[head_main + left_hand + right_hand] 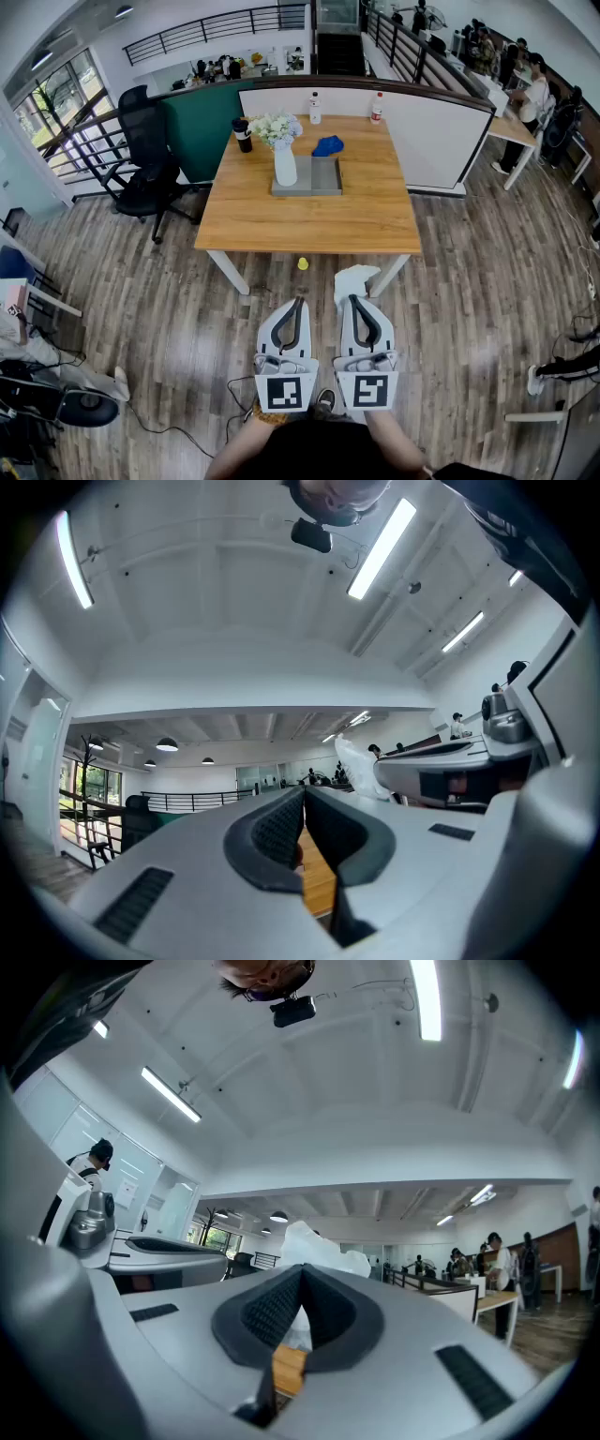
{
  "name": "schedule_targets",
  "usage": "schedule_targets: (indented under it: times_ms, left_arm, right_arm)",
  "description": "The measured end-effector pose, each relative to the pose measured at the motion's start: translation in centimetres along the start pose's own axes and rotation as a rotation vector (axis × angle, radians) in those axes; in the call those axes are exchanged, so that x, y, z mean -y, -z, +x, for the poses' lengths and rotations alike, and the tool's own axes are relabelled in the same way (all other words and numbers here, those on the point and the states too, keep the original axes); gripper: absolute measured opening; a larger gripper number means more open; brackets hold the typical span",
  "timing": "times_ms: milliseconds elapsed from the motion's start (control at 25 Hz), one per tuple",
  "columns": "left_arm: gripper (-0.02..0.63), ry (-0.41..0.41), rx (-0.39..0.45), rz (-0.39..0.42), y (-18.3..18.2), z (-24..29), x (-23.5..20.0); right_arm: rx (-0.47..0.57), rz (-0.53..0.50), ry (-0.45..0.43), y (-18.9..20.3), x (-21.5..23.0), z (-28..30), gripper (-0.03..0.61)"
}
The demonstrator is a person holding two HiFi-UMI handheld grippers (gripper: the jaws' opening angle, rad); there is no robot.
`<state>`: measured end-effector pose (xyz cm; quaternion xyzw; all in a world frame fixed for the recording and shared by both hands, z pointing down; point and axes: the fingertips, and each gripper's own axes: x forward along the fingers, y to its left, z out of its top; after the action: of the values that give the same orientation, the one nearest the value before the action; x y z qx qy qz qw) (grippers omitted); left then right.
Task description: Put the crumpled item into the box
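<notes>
The right claw is clamped on the wad, a white crumpled lump that sticks out past its tips. In the right gripper view only a thin fold sits between the pads, with the bulk above them. The left claw hangs just to its left, jaws together on nothing. Both are over the floor, short of the bench ahead.

The box, shallow and grey, lies well ahead of the right claw and a little to its left, near the middle of the bench. A vase of flowers stands at the box's left end; whether it is inside the box or against it I cannot tell.

The hold looks slight, so a jolt on the way across could let the wad slip out onto the floor, where a yellow ball lies ahead of the left claw. The box has low walls, so a light wad let go from high up may bounce or roll over the rim. The vase looks top-heavy, and a reach that drifts left, or a stray left claw, could tip it. The wad may also cling to a pad when the jaws part
</notes>
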<state>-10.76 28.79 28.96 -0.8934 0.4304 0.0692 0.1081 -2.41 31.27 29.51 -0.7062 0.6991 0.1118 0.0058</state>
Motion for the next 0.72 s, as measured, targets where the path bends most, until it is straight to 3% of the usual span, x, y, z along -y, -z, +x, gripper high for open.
schedule_targets:
  times_ms: [120,280,720]
  left_arm:
    - [0.023,0.012,-0.007,0.029,-0.2,0.2,2.0]
    - [0.023,0.017,-0.013,0.046,-0.3,0.2,4.1]
    - [0.023,0.018,-0.052,0.022,0.9,0.7,6.5]
  right_arm:
    - [0.052,0.005,-0.001,-0.8,1.4,-0.9,0.005]
    - [0.037,0.041,-0.010,-0.1,3.0,-2.3,0.005]
    - [0.044,0.049,-0.017,0.4,5.1,-2.9,0.005]
